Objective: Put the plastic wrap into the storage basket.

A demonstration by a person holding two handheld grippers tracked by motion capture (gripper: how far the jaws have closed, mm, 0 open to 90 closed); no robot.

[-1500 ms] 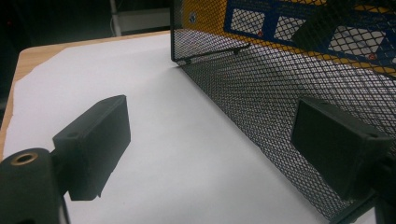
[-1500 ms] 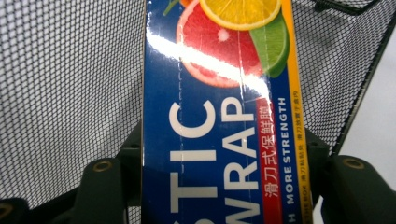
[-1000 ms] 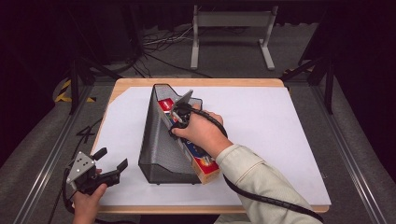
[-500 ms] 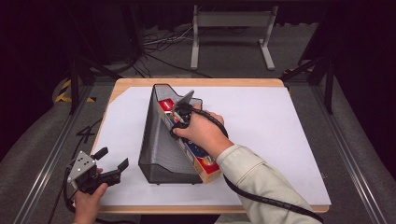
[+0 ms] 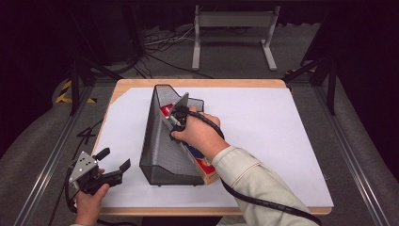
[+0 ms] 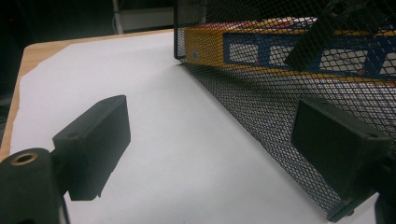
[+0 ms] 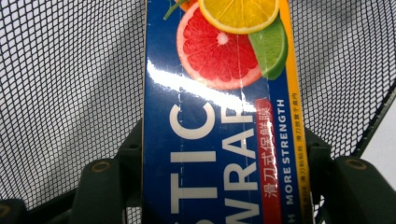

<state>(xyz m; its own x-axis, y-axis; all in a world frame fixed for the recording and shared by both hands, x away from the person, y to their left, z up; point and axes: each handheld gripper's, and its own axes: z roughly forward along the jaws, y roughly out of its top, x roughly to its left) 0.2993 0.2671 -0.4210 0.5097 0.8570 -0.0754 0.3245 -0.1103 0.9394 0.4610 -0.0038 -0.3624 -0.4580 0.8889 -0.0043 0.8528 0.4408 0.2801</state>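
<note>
A long blue and yellow plastic wrap box with citrus pictures lies slanted in a black mesh file holder, its near end sticking out at the holder's front. My right gripper is inside the holder and shut on the box, one jaw against each long side, with mesh behind it. My left gripper hovers open at the table's front left corner with nothing between its jaws. In the left gripper view, that gripper faces the holder's mesh wall, and the box shows through it.
A white paper sheet covers most of the wooden table. A metal stand and loose cables are on the floor beyond the far edge. Black frame rails run along both sides.
</note>
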